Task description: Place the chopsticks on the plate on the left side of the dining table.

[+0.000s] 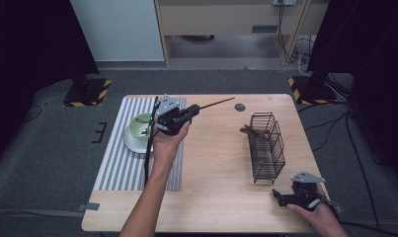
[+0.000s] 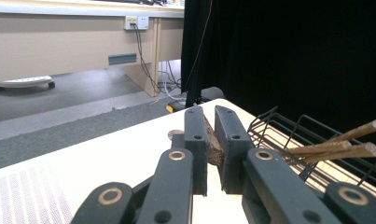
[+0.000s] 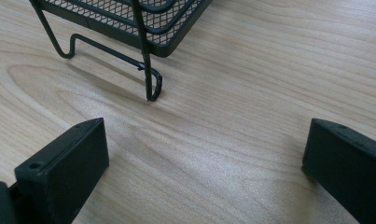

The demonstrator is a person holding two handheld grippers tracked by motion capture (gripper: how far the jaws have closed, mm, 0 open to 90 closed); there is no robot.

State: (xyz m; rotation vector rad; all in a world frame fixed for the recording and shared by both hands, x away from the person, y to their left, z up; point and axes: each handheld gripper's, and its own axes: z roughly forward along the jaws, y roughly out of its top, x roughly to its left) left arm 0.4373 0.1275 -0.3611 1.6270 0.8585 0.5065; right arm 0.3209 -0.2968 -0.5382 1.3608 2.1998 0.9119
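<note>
A thin brown wooden stick [image 1: 214, 103] is clenched in the left hand-held gripper [image 1: 185, 114] above the light wooden surface [image 1: 216, 163], beside the black wire basket [image 1: 265, 145]. The right hand-held gripper [image 1: 284, 199] rests released near the basket's foot.

Bare table [image 3: 213, 154] lies open between the right gripper's [image 3: 204, 154] jaws; ahead of them, the wire basket's [image 3: 148, 28] foot blocks passage.
</note>
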